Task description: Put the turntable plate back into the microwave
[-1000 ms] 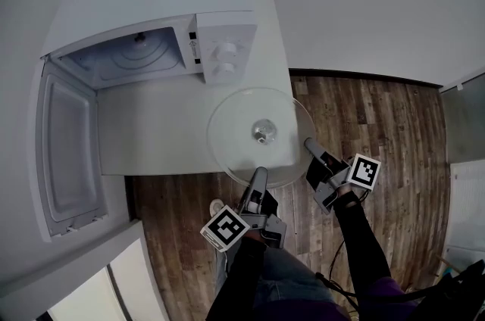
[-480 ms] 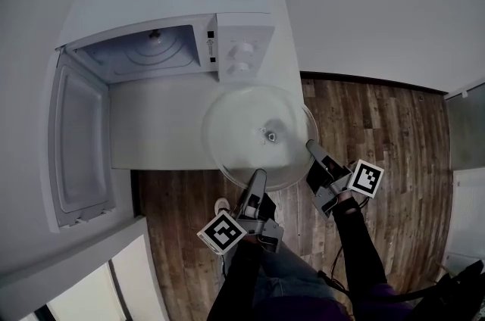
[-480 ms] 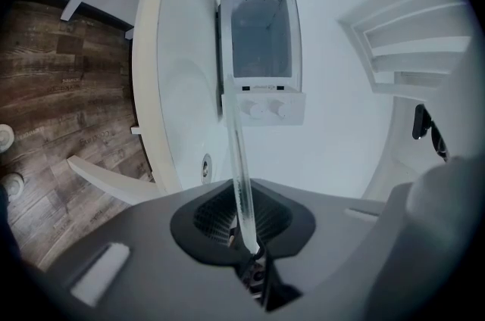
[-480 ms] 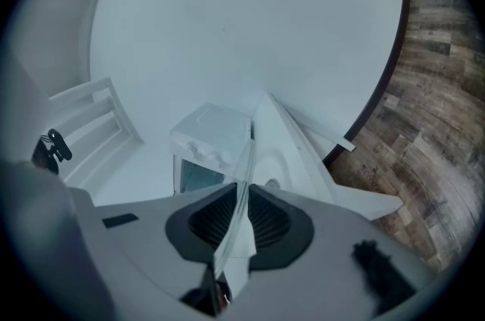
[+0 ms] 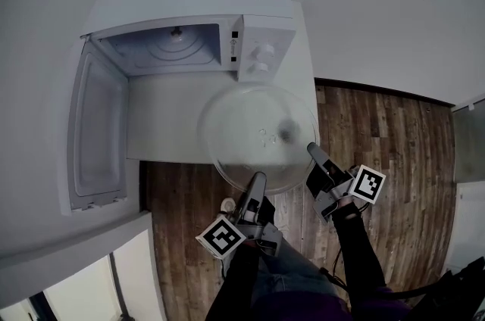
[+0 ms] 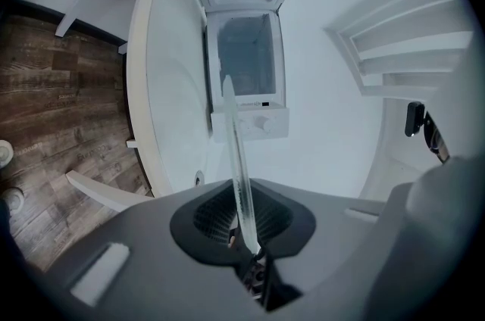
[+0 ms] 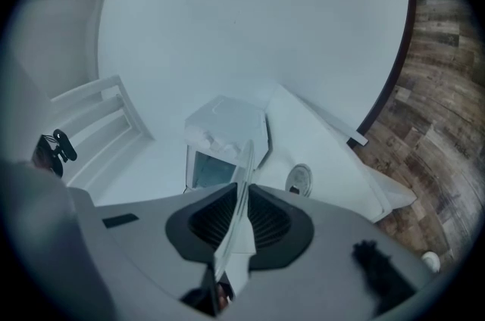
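Observation:
The round clear glass turntable plate hangs over the right end of the white table, just in front of the microwave's knob panel. My left gripper is shut on its near rim and my right gripper on its right rim. Seen edge-on, the rim stands between the left gripper's jaws as plate and between the right gripper's jaws as plate. The white microwave stands open, its cavity bare, with only the centre hub showing.
The microwave door is swung out to the left beside the table. Wooden floor lies to the right and below. A white cabinet stands at the lower left. A round fitting shows on the table's side.
Both grippers have lifted the plate and carried it left along the table, so it now sits closer to the microwave's front. Both grips are unchanged.

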Action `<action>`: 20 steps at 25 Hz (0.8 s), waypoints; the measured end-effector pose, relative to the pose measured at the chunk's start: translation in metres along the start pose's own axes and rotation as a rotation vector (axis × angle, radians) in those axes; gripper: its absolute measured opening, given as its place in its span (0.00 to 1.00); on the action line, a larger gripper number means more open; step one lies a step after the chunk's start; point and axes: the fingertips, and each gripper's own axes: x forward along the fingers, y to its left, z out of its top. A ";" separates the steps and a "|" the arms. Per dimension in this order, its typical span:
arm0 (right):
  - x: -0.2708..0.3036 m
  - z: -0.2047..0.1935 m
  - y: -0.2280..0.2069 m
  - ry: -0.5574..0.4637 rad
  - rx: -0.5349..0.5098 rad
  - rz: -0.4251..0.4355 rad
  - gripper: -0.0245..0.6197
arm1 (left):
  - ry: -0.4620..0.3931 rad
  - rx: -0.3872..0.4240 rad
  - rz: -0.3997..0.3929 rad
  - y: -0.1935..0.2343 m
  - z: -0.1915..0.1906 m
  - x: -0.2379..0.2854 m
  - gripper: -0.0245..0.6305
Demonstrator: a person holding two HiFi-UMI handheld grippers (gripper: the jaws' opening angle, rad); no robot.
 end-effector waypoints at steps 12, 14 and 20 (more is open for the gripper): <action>0.025 -0.019 0.039 0.059 -0.035 0.077 0.11 | -0.080 0.024 -0.034 -0.016 0.030 -0.028 0.09; 0.031 -0.022 0.046 0.074 -0.044 0.089 0.11 | -0.096 0.028 -0.040 -0.020 0.035 -0.032 0.09; 0.048 -0.032 0.063 0.116 -0.062 0.120 0.11 | -0.144 0.048 -0.056 -0.028 0.053 -0.043 0.09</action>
